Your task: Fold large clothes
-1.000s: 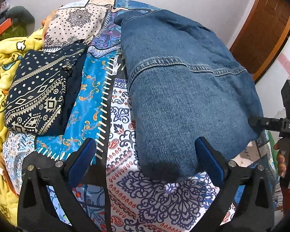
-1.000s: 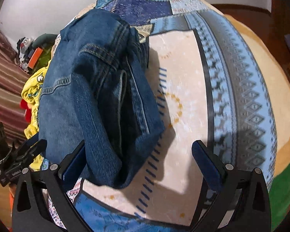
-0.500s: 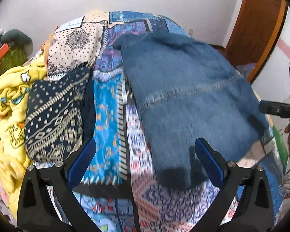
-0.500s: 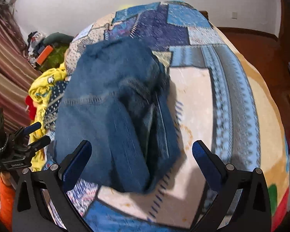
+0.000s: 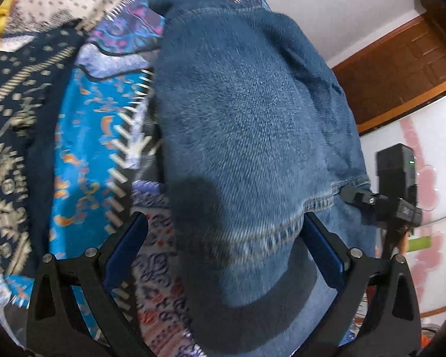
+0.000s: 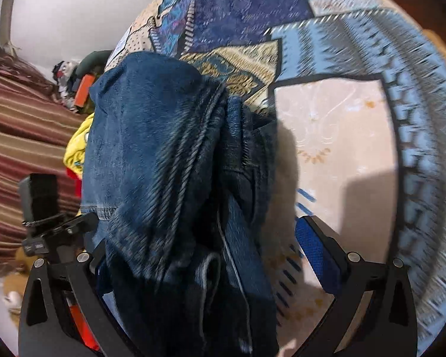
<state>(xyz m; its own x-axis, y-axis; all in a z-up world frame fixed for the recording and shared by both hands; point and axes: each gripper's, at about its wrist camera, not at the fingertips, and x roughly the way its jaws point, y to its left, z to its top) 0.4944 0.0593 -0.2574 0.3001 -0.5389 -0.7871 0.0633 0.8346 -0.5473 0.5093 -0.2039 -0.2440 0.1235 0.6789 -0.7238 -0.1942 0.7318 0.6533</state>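
Lengthwise, folded denim garment (image 5: 252, 136) pointing away

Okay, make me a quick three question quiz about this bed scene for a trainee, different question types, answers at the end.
1. True or false: the left gripper is clamped shut on the denim garment.
2. Which lies left of the denim in the left wrist view? A) dark patterned cloth B) a red towel C) a pillow
3. Fill in: the garment rests on a patchwork ____.

Key: 1 false, its jaws stand wide apart; 2 A; 3 bedspread.
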